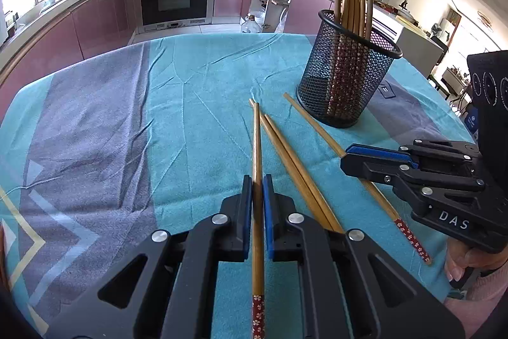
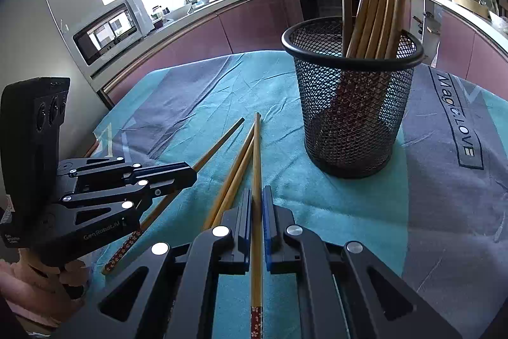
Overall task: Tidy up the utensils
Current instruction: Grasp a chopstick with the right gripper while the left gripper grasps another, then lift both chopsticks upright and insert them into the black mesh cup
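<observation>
on the left, my left gripper (image 1: 257, 180) has its blue-padded fingers (image 1: 268, 205) squeezed tight on a long thin wooden chopstick with a red flowery end (image 1: 256, 145). the stick runs straight along the fingers, plain tip pointing away from me and red end back by my hand. it looks smooth and hard.

in the middle, two more plain wooden chopsticks (image 1: 295, 167) lie side by side on the teal and grey cloth on the worktop (image 1: 190, 84). the cloth looks soft and wrinkly.

next, my right gripper (image 2: 256, 196) has its fingers squeezed on another chopstick just like it (image 2: 256, 154), also pointing away.

on the right stands the round black wire-mesh cup (image 2: 352, 116), upright, with more wooden sticks already standing inside. it is ahead and to the right of both sticks, and my right hand is nearer to it. i think that stick should go in first, tipped up and dropped in.
</observation>
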`<action>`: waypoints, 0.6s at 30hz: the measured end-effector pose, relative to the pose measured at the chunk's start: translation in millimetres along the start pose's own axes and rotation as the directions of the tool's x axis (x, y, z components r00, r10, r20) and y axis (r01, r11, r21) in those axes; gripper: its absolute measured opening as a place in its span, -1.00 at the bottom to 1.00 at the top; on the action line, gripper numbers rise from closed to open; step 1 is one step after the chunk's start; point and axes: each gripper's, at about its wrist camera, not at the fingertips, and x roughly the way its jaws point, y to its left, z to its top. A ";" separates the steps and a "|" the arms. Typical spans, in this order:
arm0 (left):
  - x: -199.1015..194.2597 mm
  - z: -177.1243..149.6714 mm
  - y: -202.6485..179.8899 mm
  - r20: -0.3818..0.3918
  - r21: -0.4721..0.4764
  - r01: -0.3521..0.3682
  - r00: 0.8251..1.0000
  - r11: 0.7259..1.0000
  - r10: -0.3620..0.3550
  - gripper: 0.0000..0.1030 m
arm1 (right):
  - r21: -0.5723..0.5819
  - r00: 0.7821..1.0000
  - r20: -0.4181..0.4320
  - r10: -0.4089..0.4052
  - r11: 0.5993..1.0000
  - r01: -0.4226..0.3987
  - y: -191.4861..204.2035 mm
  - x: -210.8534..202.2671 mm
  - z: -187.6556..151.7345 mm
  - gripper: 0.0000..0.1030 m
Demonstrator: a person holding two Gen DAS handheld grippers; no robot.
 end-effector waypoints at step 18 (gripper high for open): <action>-38.1 5.1 -0.4 0.067 0.003 0.049 0.997 0.999 -0.049 -0.85 | 0.009 0.995 0.098 0.036 0.999 -0.037 4.5 -38.7 5.8 -0.90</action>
